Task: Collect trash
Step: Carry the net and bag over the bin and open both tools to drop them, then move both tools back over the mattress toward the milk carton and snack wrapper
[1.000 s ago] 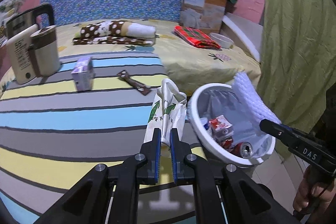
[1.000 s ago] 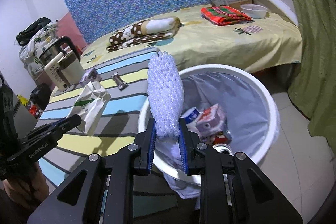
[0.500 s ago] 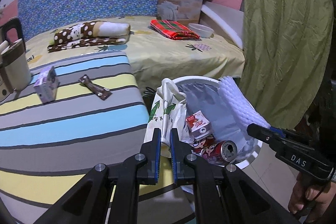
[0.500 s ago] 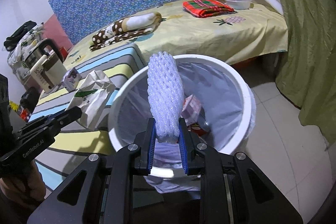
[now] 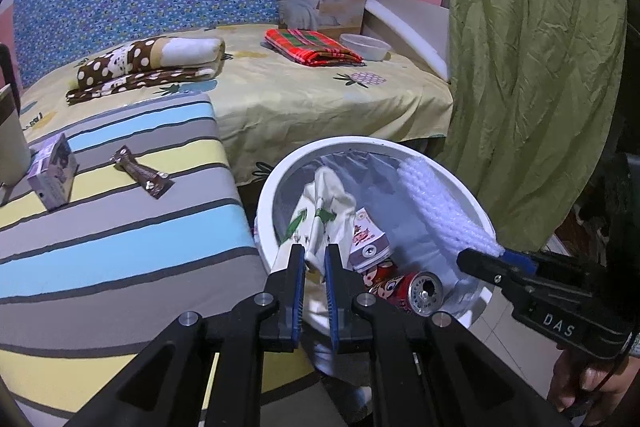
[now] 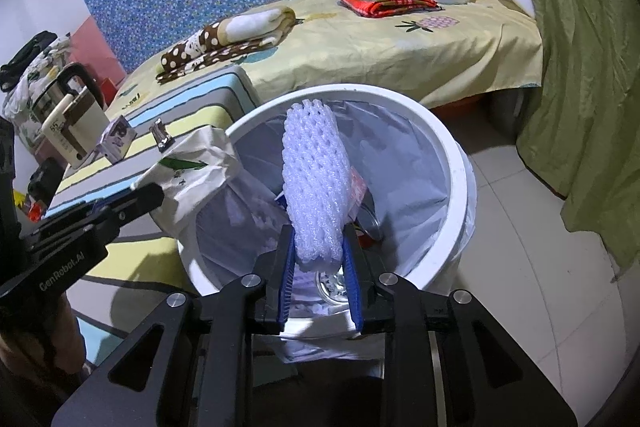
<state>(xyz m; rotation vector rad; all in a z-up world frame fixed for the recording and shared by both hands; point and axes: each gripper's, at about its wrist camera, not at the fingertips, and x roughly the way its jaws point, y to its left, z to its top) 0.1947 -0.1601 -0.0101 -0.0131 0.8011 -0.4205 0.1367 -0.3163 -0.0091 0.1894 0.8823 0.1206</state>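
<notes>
Drop-off step, both pieces over the white bin. Right gripper: jaws have just been easing apart, the foam net sleeve still between the pads, upright above the bin's mouth. Left gripper: fingers narrow, pinching the crumpled paper bag at the bin's near rim. Next, I judge: open fully, let both fall.

Count, from the bin outward: one can and one carton inside; on the striped cover beside it one wrapper and one small box.

The kettle is cut off at the left edge. The net hides most of the carton. The box's print is too small to read.
</notes>
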